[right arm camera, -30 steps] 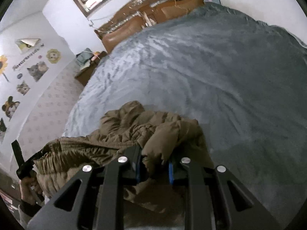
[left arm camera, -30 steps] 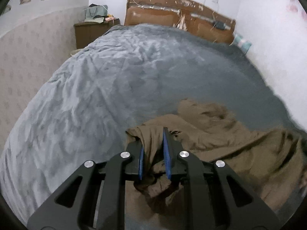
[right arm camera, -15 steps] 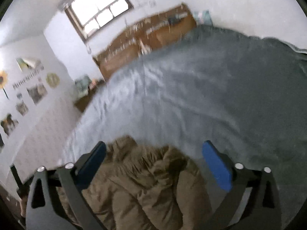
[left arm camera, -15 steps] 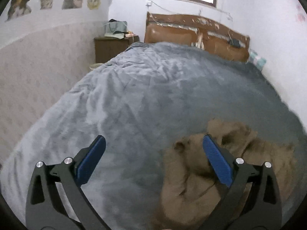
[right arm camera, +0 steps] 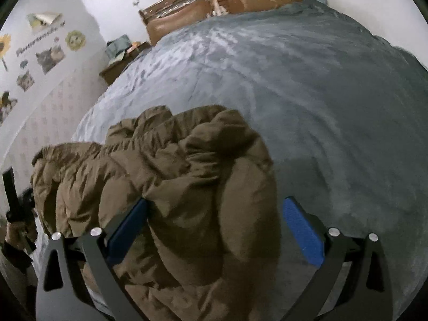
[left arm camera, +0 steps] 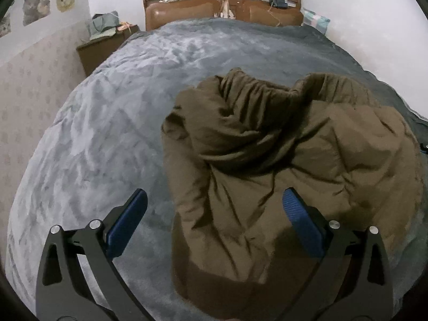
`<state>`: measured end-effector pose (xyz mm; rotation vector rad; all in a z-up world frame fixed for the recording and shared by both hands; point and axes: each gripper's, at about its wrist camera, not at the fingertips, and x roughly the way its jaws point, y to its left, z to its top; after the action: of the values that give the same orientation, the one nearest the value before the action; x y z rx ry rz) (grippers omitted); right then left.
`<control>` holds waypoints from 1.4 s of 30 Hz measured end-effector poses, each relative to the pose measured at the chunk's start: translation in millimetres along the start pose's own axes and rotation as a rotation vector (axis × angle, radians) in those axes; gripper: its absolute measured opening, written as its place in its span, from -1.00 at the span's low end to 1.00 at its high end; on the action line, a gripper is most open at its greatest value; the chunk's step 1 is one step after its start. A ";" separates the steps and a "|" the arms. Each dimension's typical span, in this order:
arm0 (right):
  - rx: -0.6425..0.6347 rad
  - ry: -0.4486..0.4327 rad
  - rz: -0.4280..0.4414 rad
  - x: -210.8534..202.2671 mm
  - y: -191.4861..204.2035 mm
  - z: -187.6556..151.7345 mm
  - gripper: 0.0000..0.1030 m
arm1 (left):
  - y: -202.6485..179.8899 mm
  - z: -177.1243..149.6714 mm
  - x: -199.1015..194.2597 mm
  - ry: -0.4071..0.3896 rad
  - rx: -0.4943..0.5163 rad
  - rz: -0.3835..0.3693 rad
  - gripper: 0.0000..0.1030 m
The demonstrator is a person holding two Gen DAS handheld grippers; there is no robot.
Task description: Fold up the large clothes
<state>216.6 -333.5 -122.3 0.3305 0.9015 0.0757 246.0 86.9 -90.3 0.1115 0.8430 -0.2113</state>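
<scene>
A bulky brown padded coat (left arm camera: pixel 281 160) lies crumpled on the grey bedspread (left arm camera: pixel 112 123), near the bed's foot. My left gripper (left arm camera: pixel 214 219) hovers open over the coat's left edge, blue pads wide apart, nothing pinched. In the right wrist view the same coat (right arm camera: pixel 165 176) bunches up in thick folds. My right gripper (right arm camera: pixel 216 224) is open above its right end; the left pad sits close to a fold, and nothing shows it pressing. At the far left of that view a hand (right arm camera: pixel 18 230) holds the other gripper's black handle.
The grey bedspread (right arm camera: pixel 307 85) stretches far ahead to a brown wooden headboard (left arm camera: pixel 222 5). A wooden nightstand (left arm camera: pixel 104 48) with folded cloth on it stands at the left by the patterned wall. A white wall borders the bed on the right.
Both grippers, earlier shut on folds of the coat, have opened wide and let it go. The coat has dropped onto the bed, and both grippers have sunk closer over it.
</scene>
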 end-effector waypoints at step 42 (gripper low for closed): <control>-0.164 -0.516 -0.227 -77.1 87.3 98.4 -0.55 | 12.9 95.4 -63.7 -0.364 -0.060 0.199 -0.86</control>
<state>251.9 -291.0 19.8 0.0832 0.4120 -0.1404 277.3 91.2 20.7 0.0962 0.4714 -0.0168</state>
